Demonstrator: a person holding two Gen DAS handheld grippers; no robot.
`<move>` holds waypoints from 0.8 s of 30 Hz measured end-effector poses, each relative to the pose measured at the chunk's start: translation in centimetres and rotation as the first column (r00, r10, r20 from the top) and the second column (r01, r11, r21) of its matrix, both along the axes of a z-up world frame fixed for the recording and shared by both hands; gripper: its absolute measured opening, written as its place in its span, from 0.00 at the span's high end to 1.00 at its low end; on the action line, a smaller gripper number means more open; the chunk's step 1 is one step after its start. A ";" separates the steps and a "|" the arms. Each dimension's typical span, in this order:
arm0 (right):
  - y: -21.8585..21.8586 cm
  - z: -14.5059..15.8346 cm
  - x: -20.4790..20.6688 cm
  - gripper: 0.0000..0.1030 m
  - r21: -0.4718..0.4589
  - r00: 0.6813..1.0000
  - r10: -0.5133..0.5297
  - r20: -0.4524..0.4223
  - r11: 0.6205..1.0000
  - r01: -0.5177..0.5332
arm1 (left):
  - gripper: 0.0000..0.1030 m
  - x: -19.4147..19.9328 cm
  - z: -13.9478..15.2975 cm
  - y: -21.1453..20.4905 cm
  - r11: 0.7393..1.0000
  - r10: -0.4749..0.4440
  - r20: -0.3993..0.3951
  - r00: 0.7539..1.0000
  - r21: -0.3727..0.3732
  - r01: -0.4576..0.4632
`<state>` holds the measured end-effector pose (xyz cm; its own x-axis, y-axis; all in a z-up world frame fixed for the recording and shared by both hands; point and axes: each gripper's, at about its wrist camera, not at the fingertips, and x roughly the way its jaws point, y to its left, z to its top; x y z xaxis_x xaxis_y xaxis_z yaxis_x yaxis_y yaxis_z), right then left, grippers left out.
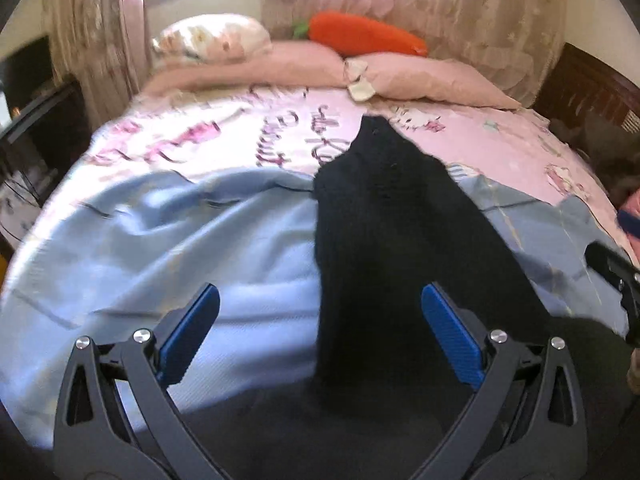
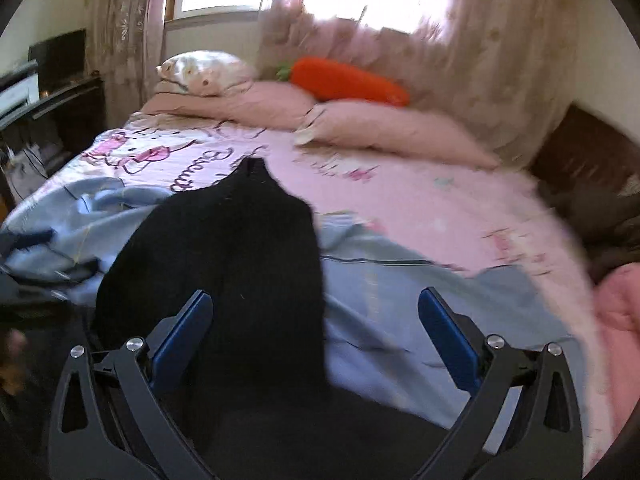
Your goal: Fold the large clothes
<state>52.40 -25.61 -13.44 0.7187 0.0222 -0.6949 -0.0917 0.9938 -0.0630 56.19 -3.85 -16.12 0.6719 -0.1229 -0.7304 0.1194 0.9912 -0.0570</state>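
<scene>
A large black garment (image 1: 400,240) lies on the bed as a long folded strip that runs away from me and narrows to a point. It also shows in the right wrist view (image 2: 240,264). My left gripper (image 1: 320,320) is open above its near end, and the cloth lies between the blue pads (image 1: 448,328) without touching them. My right gripper (image 2: 316,320) is open too, with the garment under its left finger. The right gripper's black body (image 1: 616,280) shows at the right edge of the left wrist view.
The bed has a light blue sheet (image 1: 160,248) near me and a pink cartoon-print cover (image 2: 400,200) beyond. Pink pillows (image 1: 420,80) and an orange carrot plush (image 1: 368,38) lie by the curtained window. Dark furniture (image 2: 52,112) stands at the left, and a dark headboard (image 2: 592,168) at the right.
</scene>
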 end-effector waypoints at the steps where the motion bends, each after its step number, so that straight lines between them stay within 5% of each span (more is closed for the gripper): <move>1: -0.3 -1.5 1.6 0.01 0.023 0.999 -0.005 -0.035 1.000 0.006 | 0.02 1.4 -1.1 -0.2 1.000 0.002 -0.009 1.000 -0.016 -0.002; 8: -1.6 -8.1 9.4 0.01 0.088 0.983 -0.110 -0.147 0.988 0.124 | 0.02 6.6 -4.5 -1.2 0.990 -0.038 -0.013 0.999 -0.139 0.035; 9: -1.9 -8.4 9.7 0.01 0.112 0.981 -0.107 -0.164 0.986 0.126 | 0.11 7.3 -4.9 -1.1 0.984 -0.027 -0.028 0.999 -0.175 0.021; 10: -1.9 -9.1 10.7 0.06 0.161 0.976 -0.092 -0.200 0.979 0.125 | 0.26 7.7 -5.3 -0.7 0.976 -0.026 -0.044 0.999 -0.219 0.016; 12: -1.3 -10.0 11.3 0.38 0.258 0.967 -0.067 -0.248 0.957 0.133 | 0.39 8.3 -6.0 -0.1 0.956 -0.046 -0.073 0.996 -0.293 0.023; 14: 0.0 -10.2 11.0 0.58 0.245 0.966 -0.060 -0.250 0.962 0.123 | 0.45 8.4 -6.1 -0.1 0.955 -0.047 -0.066 0.997 -0.295 0.026; 15: 0.7 -10.1 10.6 0.63 0.224 0.971 -0.046 -0.236 0.970 0.100 | 0.55 8.2 -6.0 -0.3 0.958 -0.050 -0.059 0.997 -0.286 0.031; 17: 1.6 -9.4 10.0 0.88 0.166 0.972 -0.040 -0.233 0.983 0.081 | 0.76 7.9 -5.7 -0.8 0.970 -0.057 -0.044 0.997 -0.241 0.045; 21: 1.6 -6.1 7.6 0.90 0.160 0.988 -0.061 -0.141 0.984 0.084 | 0.85 6.7 -4.1 -1.6 0.991 -0.045 -0.017 0.999 -0.128 0.042; 24: 1.2 -2.2 4.3 0.91 0.214 0.998 -0.032 -0.061 0.976 0.045 | 0.85 4.2 -1.1 -0.8 0.986 -0.040 0.026 0.999 -0.160 0.044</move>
<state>56.70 -24.38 -15.62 0.6816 0.1491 -0.7164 -0.0505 0.9863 0.1573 60.37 -4.60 -17.26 0.6799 -0.2654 -0.6836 0.1637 0.9636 -0.2113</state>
